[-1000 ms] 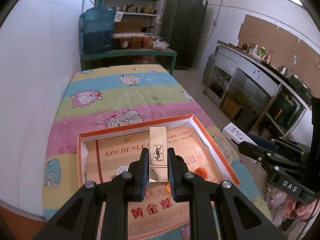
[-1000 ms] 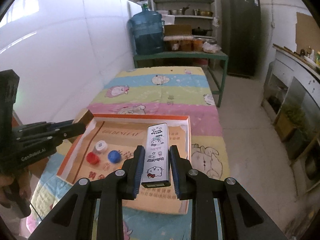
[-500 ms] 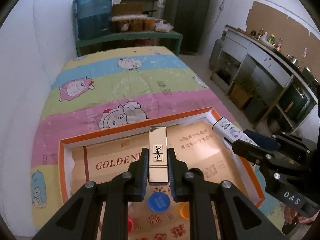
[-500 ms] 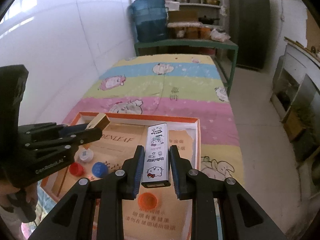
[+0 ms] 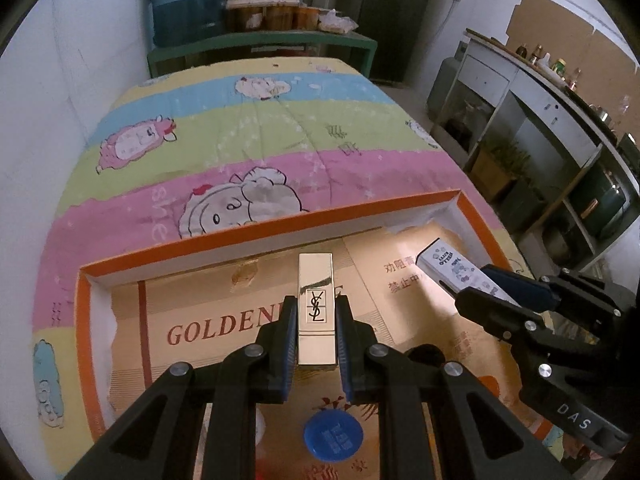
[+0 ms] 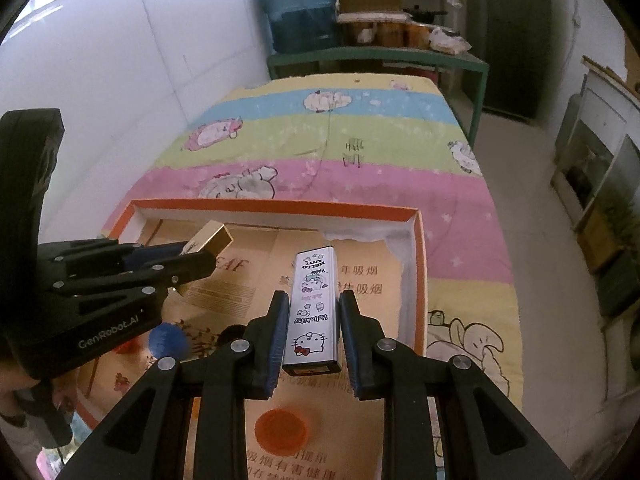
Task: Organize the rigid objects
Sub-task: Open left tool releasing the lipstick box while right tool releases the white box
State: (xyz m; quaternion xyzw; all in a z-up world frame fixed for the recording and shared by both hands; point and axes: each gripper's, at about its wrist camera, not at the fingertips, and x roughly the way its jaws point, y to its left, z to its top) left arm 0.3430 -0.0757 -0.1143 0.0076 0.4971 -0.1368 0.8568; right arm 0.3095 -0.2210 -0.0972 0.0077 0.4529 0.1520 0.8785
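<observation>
My left gripper [image 5: 315, 312] is shut on a gold lipstick case [image 5: 316, 304] with a black logo, held over the orange-rimmed box [image 5: 256, 232]. The same case [image 6: 210, 240] sticks out of the left gripper [image 6: 192, 258] in the right wrist view. My right gripper [image 6: 314, 308] is shut on a white Hello Kitty tin [image 6: 314, 304], over the box's right half near its right wall [image 6: 418, 280]. That tin [image 5: 452, 270] shows at the right of the left wrist view. Cardboard sheets [image 5: 208, 328] line the box floor.
A blue cap [image 5: 332, 438] and an orange cap [image 6: 282, 428] lie on the cardboard, with a red cap partly hidden under the left gripper. The box rests on a striped cartoon blanket [image 5: 248, 136]. A white wall runs along the left; shelves and a water jug [image 6: 300, 8] stand beyond.
Both grippers have come down and forward over the box with their loads still held. The box and cardboard now fill more of each view.
</observation>
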